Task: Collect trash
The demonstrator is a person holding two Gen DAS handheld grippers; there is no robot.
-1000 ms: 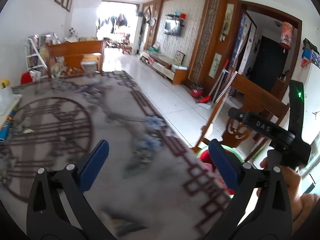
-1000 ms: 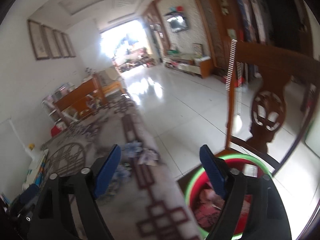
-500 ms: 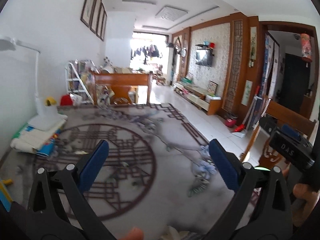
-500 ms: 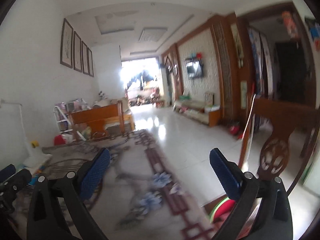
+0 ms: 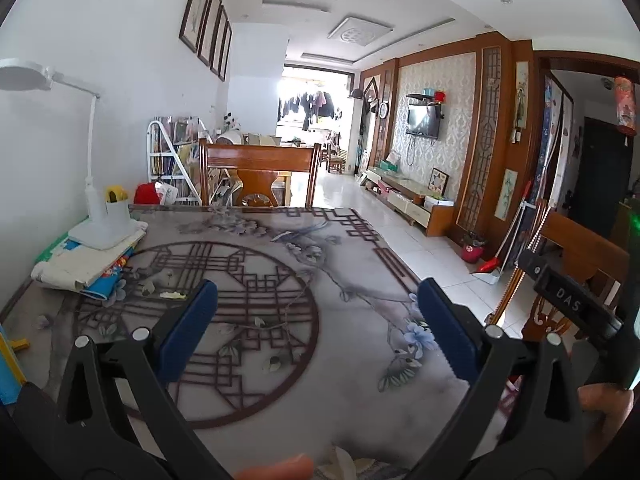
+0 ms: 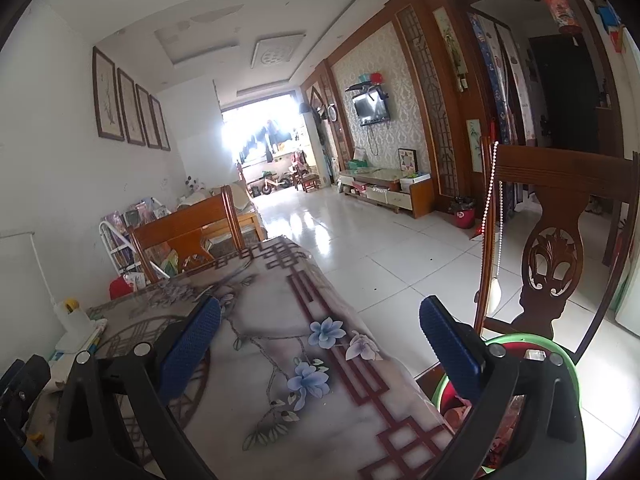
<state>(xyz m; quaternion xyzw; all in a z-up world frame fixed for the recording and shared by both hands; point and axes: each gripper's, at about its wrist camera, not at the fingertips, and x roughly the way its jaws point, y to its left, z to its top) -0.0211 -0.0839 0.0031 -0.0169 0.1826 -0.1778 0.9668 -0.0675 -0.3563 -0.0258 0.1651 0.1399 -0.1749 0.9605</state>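
My left gripper is open and empty above a table with a grey patterned cloth. A small pale scrap lies on the cloth at the left, beyond the left finger. A crumpled pale piece and an orange tip show at the bottom edge. My right gripper is open and empty over the table's right edge. A red bin with a green rim stands on the floor below it, with trash inside.
A white lamp base sits on stacked books at the table's left. Wooden chairs stand at the far end and at the right side. White tiled floor runs to the right. The right gripper's body shows at the right.
Both cameras have tilted up and steadied from the bin and table edge to a level view of the room. The left gripper now looks along the tabletop. Both stay open.
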